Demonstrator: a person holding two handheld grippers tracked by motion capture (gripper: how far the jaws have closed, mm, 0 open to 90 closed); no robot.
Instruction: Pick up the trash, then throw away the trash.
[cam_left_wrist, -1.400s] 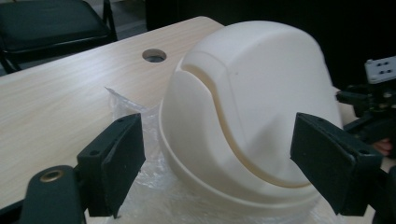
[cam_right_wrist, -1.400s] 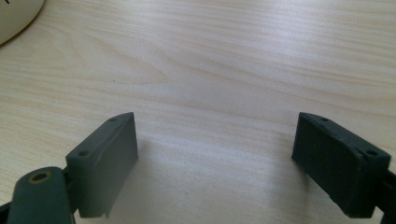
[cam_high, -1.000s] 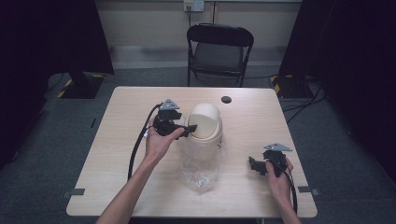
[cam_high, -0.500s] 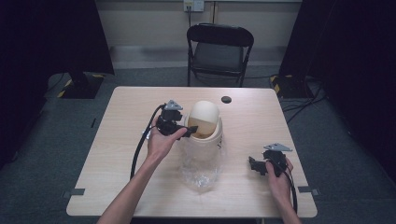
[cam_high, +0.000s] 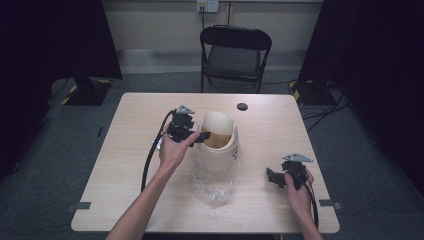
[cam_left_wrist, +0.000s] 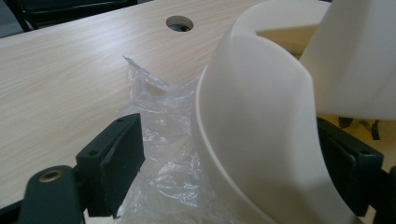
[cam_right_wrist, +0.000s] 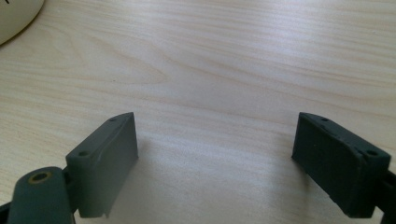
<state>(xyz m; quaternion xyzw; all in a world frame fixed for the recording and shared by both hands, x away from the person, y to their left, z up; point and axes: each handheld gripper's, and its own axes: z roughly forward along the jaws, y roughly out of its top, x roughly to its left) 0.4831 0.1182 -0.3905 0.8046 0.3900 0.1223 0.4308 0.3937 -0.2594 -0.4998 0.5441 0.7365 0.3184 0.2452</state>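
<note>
A cream plastic bin (cam_high: 218, 152) stands mid-table with its curved lid flap (cam_high: 216, 121) tipped back and a brownish inside showing. A crumpled clear plastic bag (cam_high: 215, 186) lies around its base and toward the near side. My left gripper (cam_high: 200, 136) is at the bin's left rim. In the left gripper view its jaws (cam_left_wrist: 229, 158) straddle the bin wall (cam_left_wrist: 261, 126) and the bag (cam_left_wrist: 163, 140). They have just been closing, and a gap stays between the left pad (cam_left_wrist: 122, 154) and the wall. My right gripper (cam_high: 273, 177) (cam_right_wrist: 217, 163) rests open on the table, with nothing between its jaws.
The wooden table (cam_high: 125, 150) has a round cable hole (cam_high: 242, 106) (cam_left_wrist: 179, 22) near its far edge. A black folding chair (cam_high: 235, 50) stands behind the table. Bare wood lies to the left and right of the bin.
The bin's flap has tipped back and its inside now shows. My left gripper has shifted slightly at the rim. The right gripper has stayed put.
</note>
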